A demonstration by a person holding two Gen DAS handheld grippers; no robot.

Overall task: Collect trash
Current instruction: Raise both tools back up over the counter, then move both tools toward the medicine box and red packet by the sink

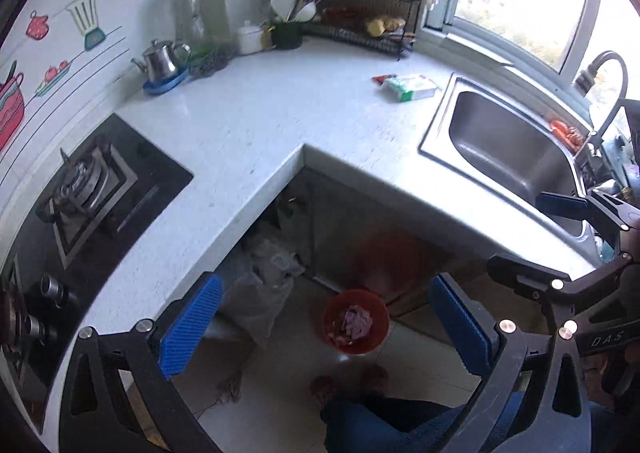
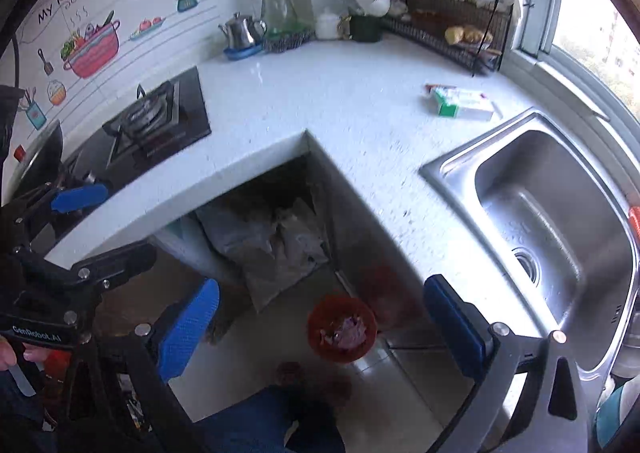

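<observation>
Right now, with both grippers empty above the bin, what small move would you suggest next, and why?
Probably swing the right gripper toward the green-and-white packet near the sink: both grippers are open and empty, and the red bin already holds scraps.

A round red bin [image 1: 356,321] stands upright on the pale tiled floor below the tabletop's inner corner, holding what looks like crumpled pink and white wrappers [image 1: 357,323]. A green-and-white packet [image 1: 412,87] lies flat on the tabletop near the sink.
</observation>
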